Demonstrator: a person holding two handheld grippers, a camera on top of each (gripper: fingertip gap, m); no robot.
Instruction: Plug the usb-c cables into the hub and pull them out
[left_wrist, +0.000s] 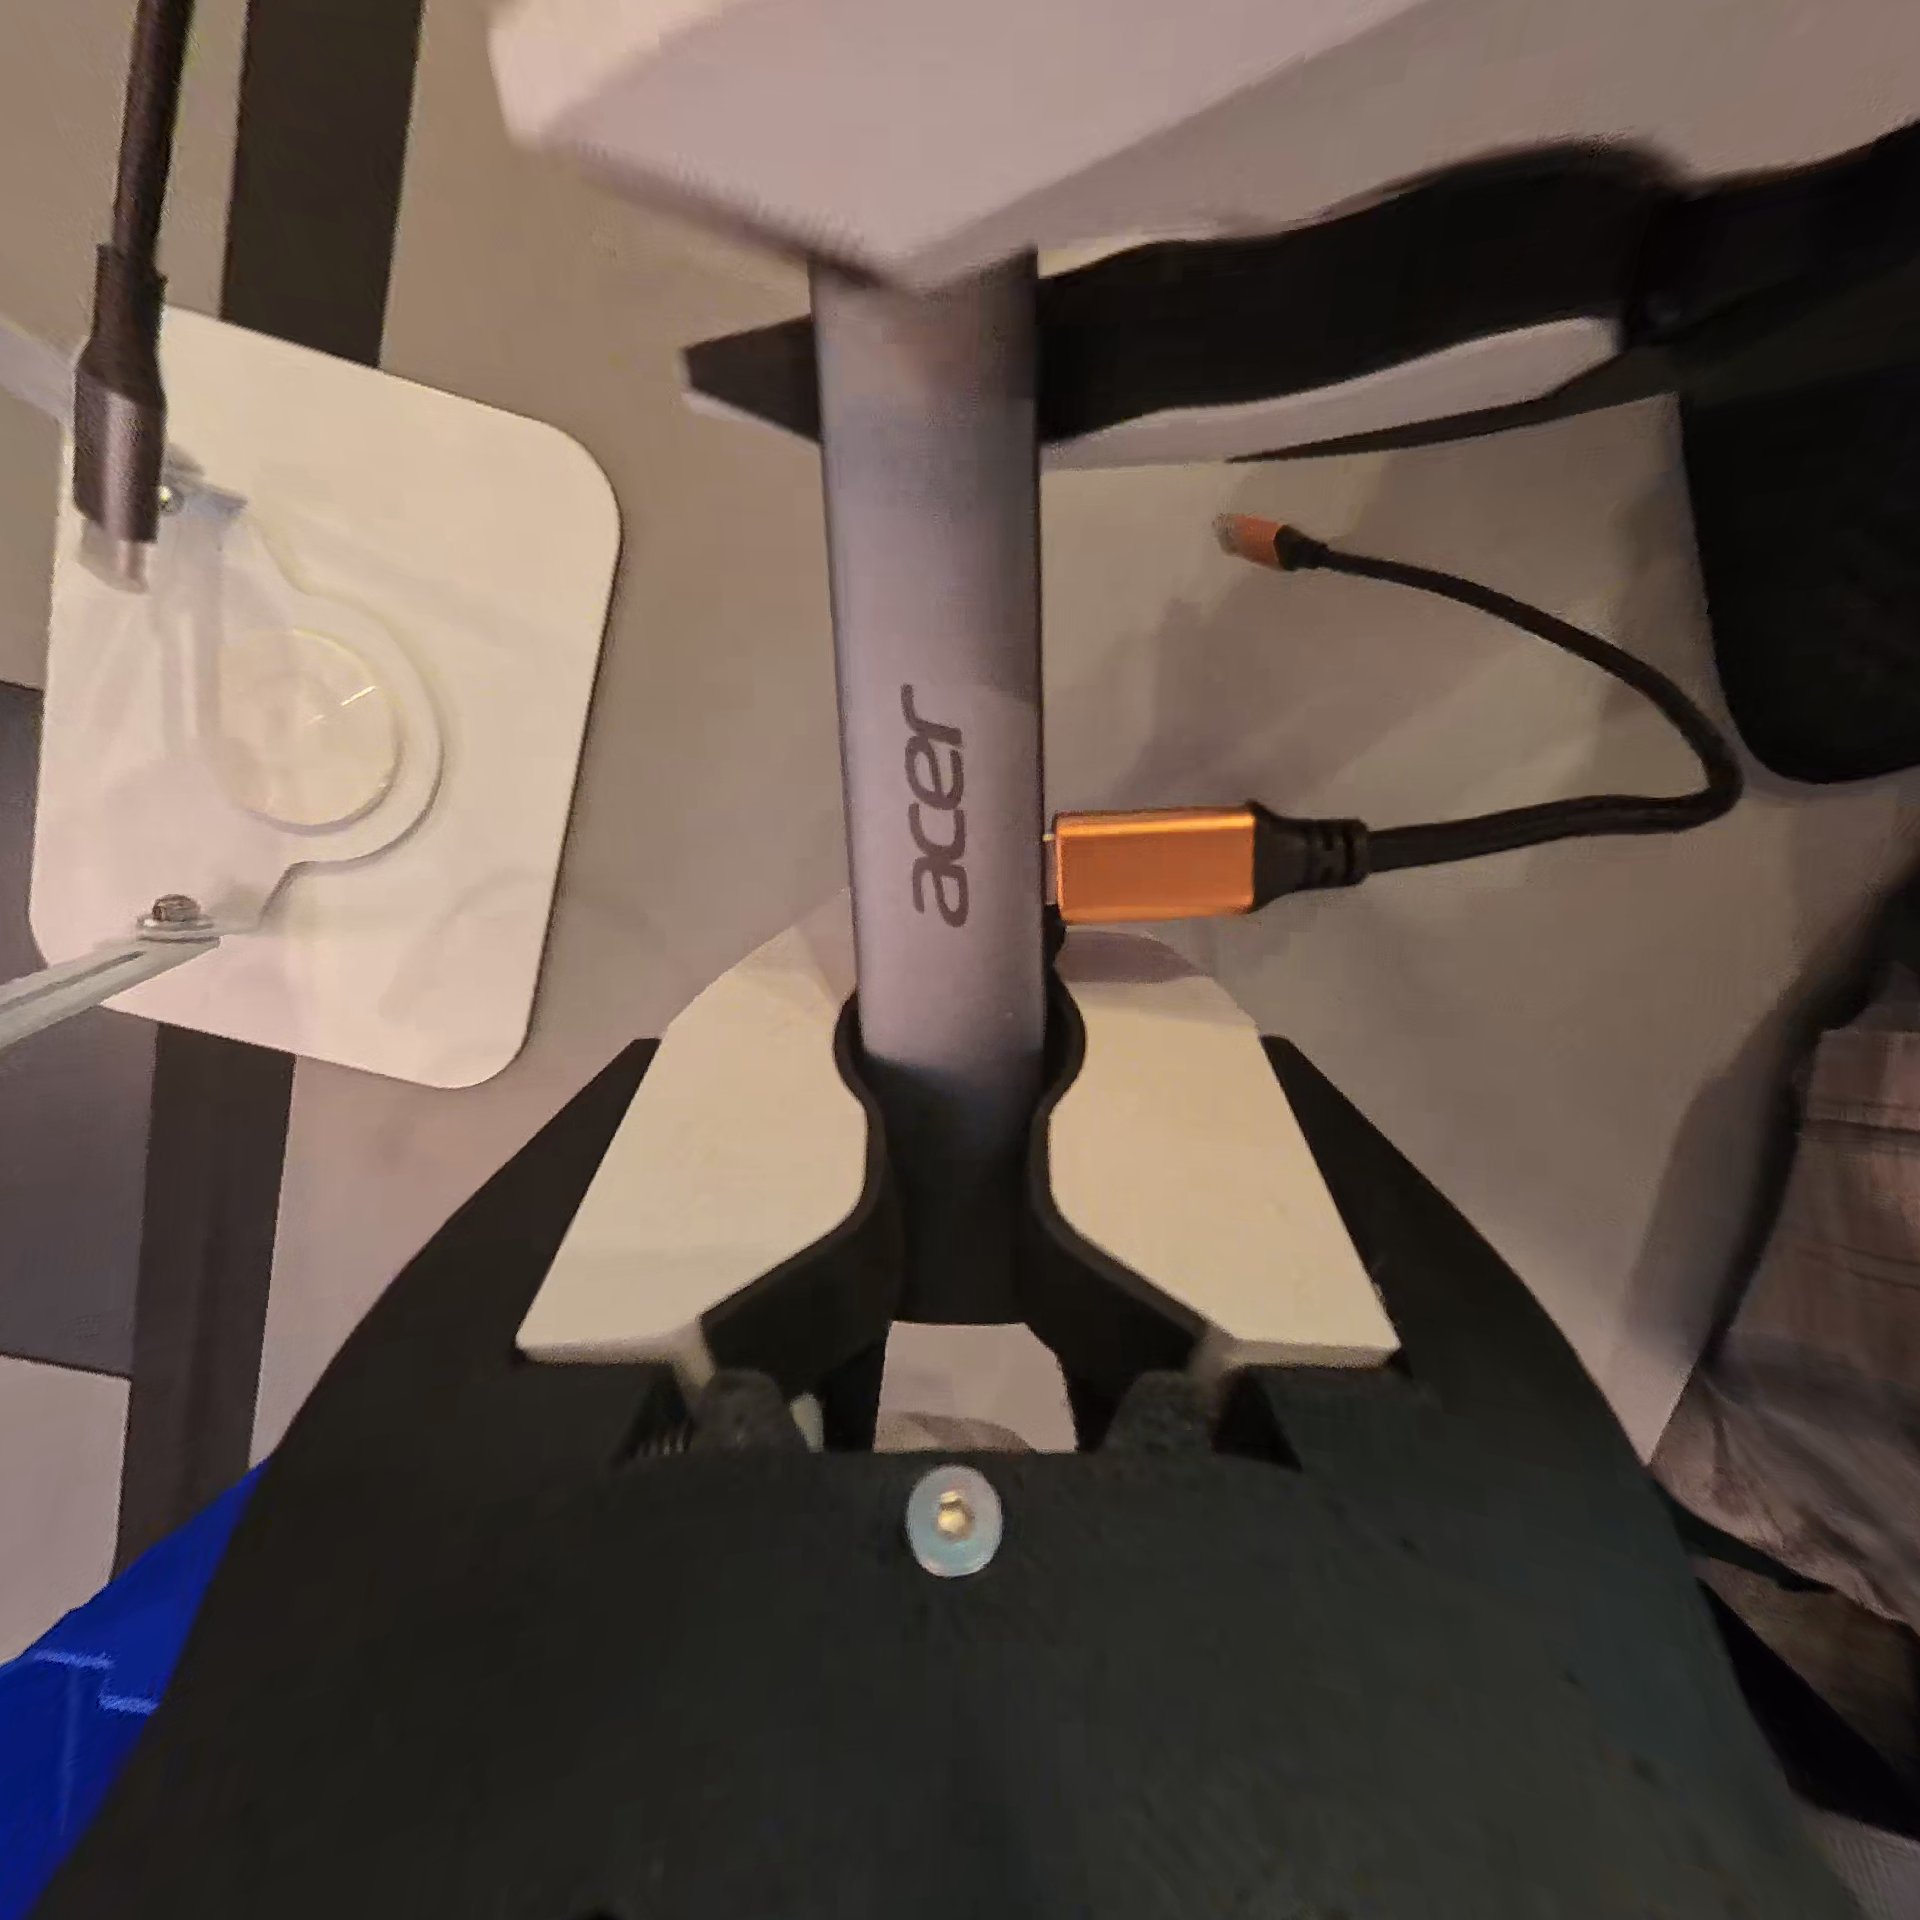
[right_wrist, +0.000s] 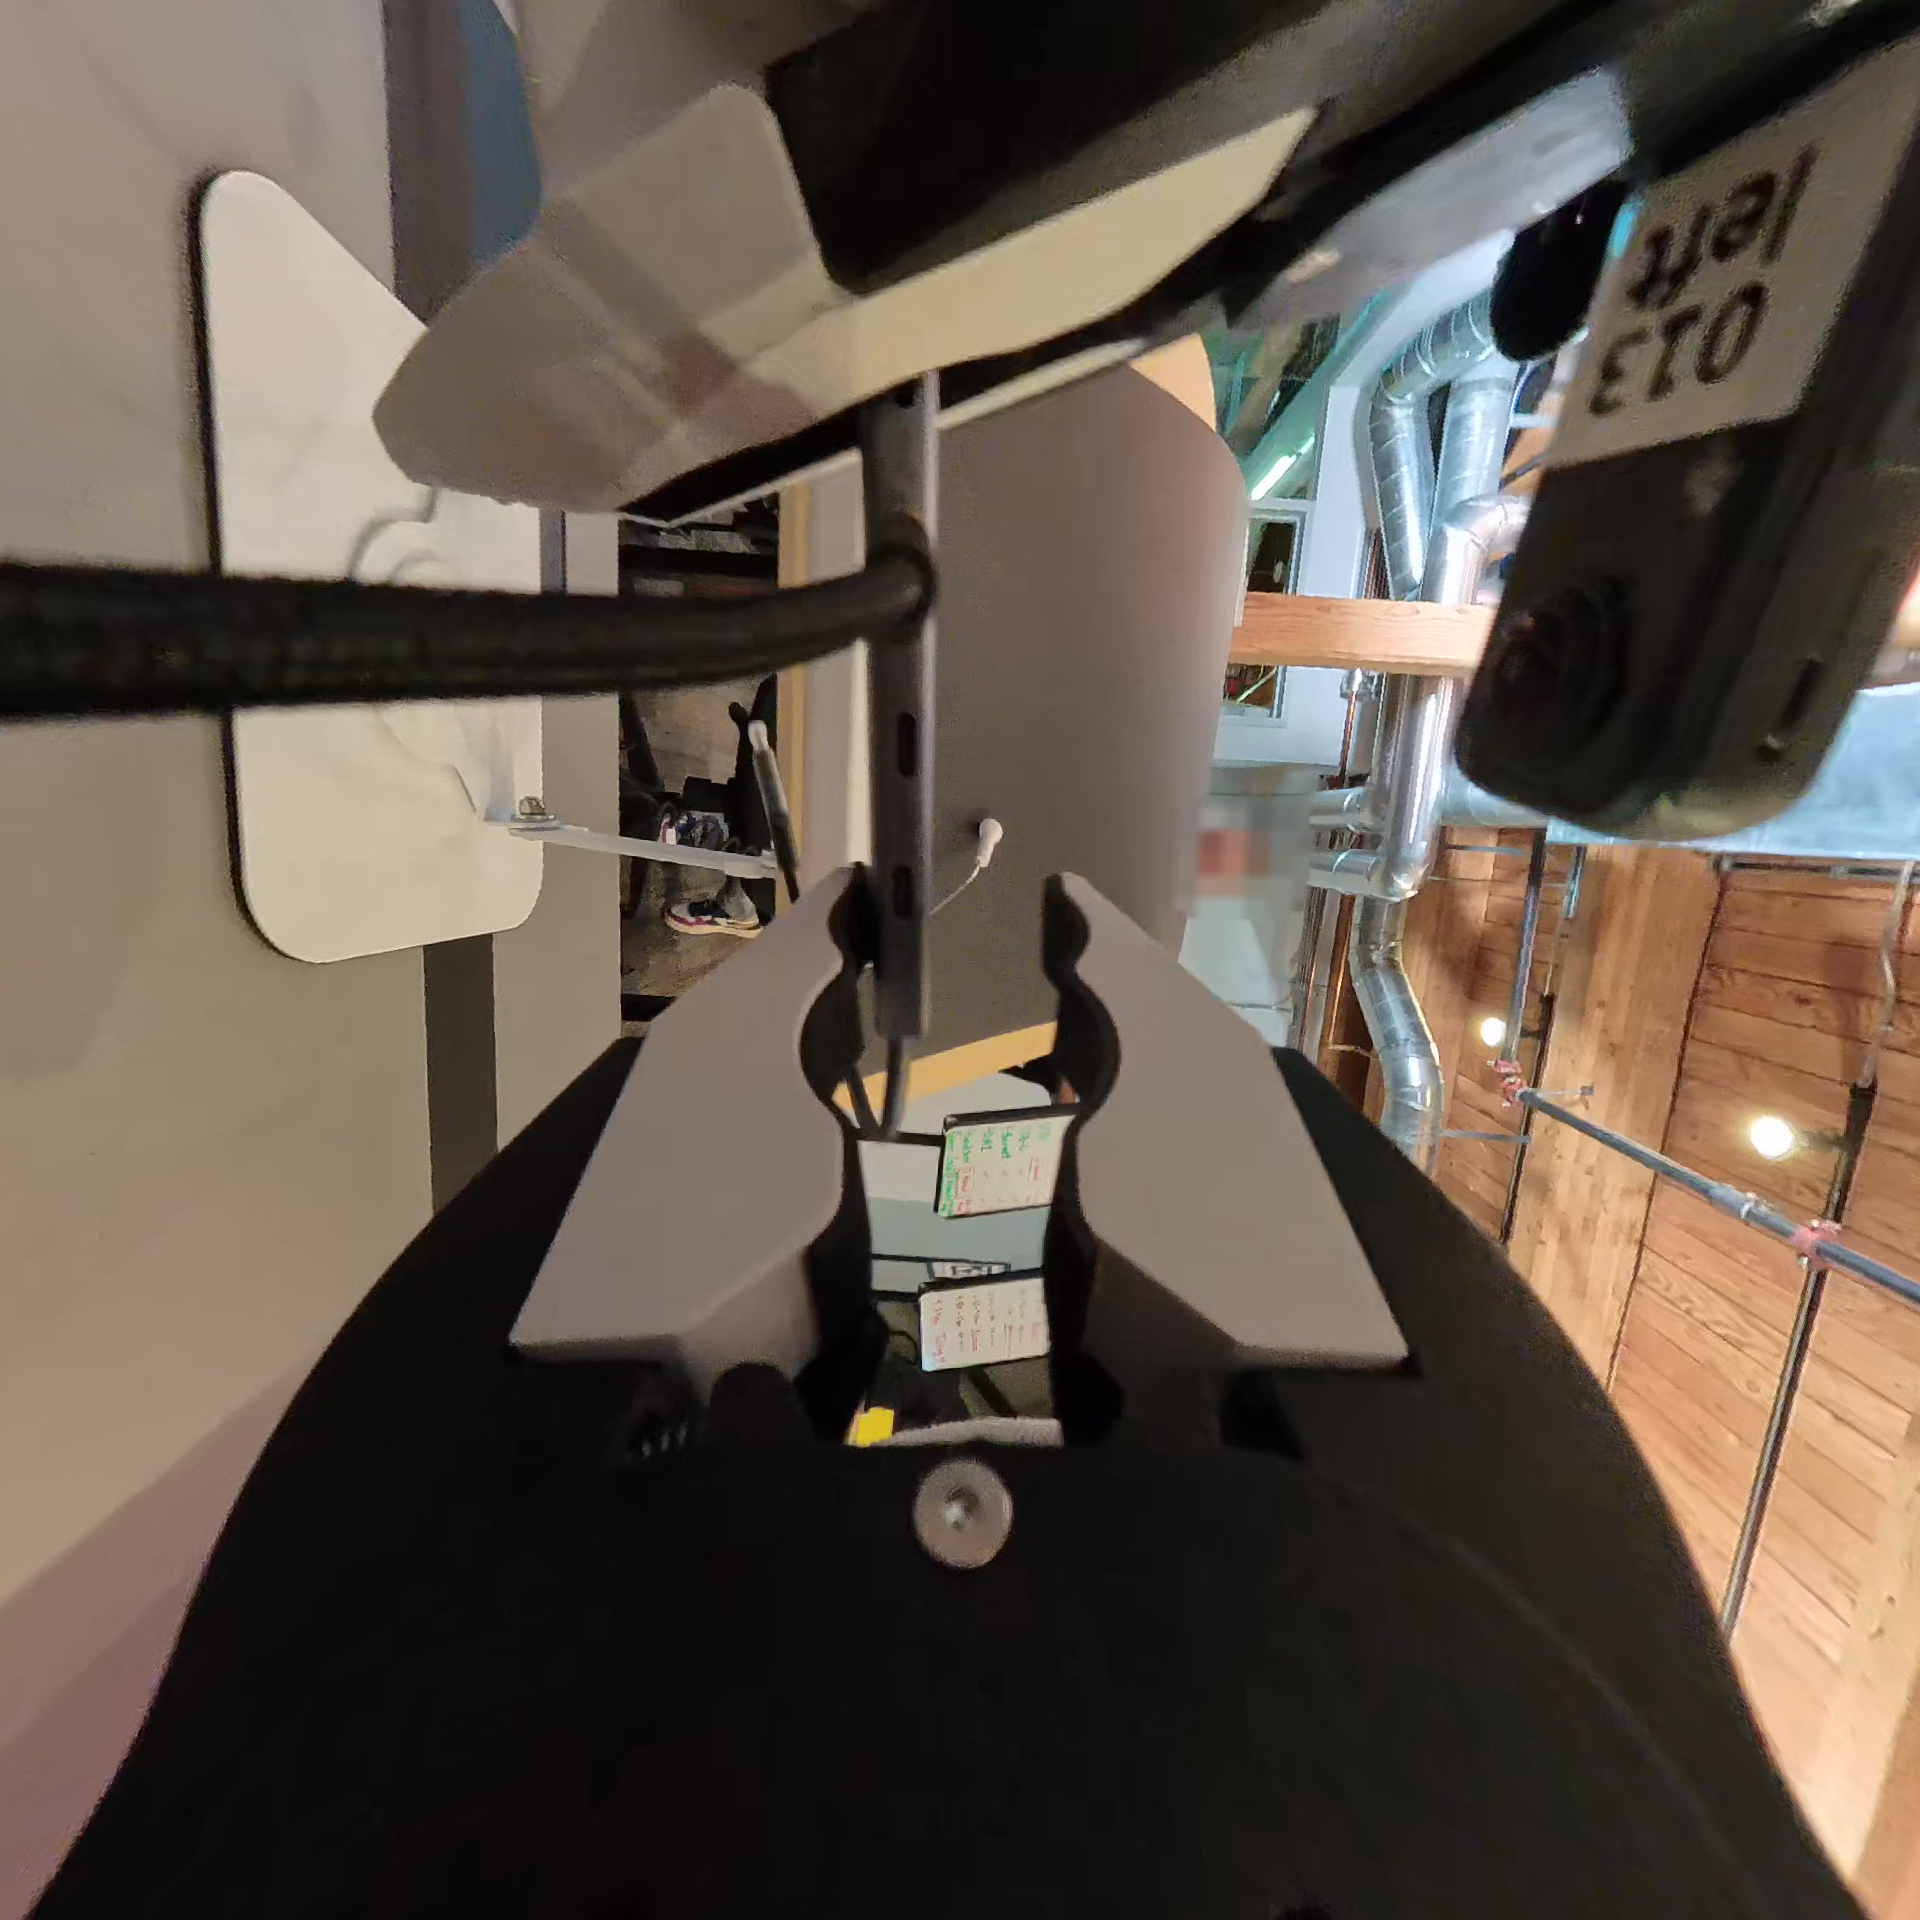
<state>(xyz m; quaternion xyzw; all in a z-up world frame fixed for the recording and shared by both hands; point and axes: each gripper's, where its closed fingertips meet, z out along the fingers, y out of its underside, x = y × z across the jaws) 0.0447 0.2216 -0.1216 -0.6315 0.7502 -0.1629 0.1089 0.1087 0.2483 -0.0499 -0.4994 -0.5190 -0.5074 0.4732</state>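
Left jaws gripping hub (left_wrist: 940, 665), right jaws apart

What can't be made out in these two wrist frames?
- Left wrist view: the far end of the grey metal hub is hidden under a blurred white plate, the right gripper.
- Left wrist view: the seating of the orange usb-c plug is unclear; its tip is hidden.
- Right wrist view: the thick black braided cable is cut off at the left edge.

The left camera looks down, very close to the hub (left_wrist: 935, 644). The right camera looks sideways at its edge (right_wrist: 902, 727), also close.
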